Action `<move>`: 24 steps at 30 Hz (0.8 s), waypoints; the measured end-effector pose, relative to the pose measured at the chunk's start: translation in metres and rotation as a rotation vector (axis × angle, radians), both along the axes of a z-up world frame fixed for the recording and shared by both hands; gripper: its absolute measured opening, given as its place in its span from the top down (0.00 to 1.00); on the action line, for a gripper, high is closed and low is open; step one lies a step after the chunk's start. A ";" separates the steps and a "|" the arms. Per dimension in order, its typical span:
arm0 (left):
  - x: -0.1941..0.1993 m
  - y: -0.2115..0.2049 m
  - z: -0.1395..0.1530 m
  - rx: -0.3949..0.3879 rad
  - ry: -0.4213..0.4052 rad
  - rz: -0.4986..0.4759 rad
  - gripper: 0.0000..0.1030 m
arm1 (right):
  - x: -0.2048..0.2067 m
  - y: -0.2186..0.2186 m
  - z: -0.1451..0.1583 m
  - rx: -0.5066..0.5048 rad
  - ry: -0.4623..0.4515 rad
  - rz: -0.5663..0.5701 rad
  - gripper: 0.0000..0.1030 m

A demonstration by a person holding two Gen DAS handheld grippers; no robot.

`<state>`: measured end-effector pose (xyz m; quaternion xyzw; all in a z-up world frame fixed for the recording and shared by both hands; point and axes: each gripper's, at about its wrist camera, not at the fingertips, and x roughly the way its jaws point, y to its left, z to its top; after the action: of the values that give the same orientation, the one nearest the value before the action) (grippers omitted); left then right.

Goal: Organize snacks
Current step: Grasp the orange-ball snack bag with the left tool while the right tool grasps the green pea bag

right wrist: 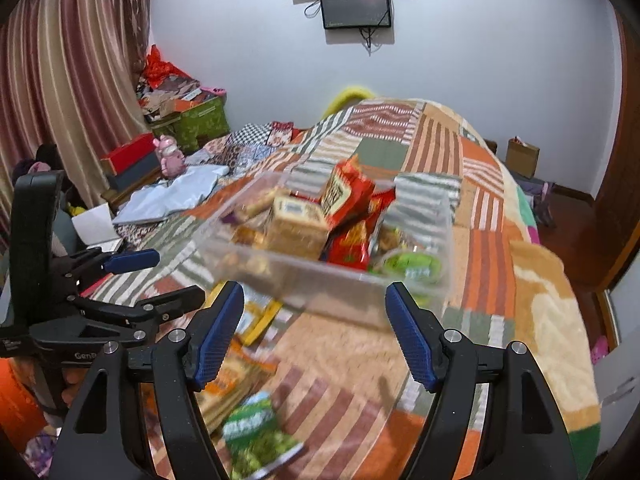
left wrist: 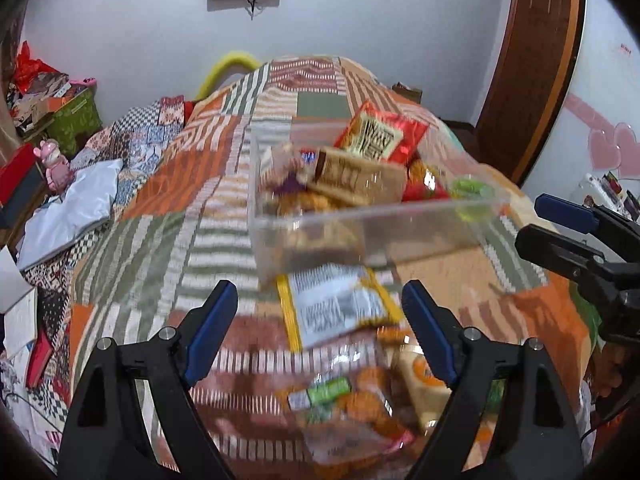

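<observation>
Hovering over the loose packets, the left gripper (left wrist: 320,332) has its jaws spread and empty above the yellow-edged packet (left wrist: 340,304); the right gripper (right wrist: 316,332) is spread too; the clear bin (left wrist: 360,236) lies just beyond on the quilt (left wrist: 168,208), half full; best to pinch one flat edge squarely, lift clear, then drop inside.

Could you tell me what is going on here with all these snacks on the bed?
A person holding two grippers is sorting snacks on a patchwork bedspread. A clear plastic bin already holds several packets. More packets lie loose in front of it, including a yellow-edged packet and a green packet. The left gripper and right gripper are both open, holding nothing.
</observation>
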<state>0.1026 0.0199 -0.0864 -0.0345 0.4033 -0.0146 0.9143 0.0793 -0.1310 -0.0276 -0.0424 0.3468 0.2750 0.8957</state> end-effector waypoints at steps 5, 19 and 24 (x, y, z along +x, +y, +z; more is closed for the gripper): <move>-0.016 0.003 -0.015 -0.007 0.044 -0.003 0.18 | -0.011 0.000 -0.021 -0.027 0.055 0.018 0.32; -0.045 0.003 -0.039 -0.047 0.107 -0.021 0.18 | -0.041 0.009 -0.059 -0.082 0.153 0.080 0.32; -0.045 -0.002 -0.039 -0.062 0.108 -0.040 0.17 | -0.048 0.011 -0.065 -0.107 0.160 0.100 0.32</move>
<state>0.0575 0.0178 -0.1252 -0.0556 0.4520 -0.0437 0.8892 0.0317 -0.1199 -0.0928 -0.0855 0.4289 0.3027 0.8468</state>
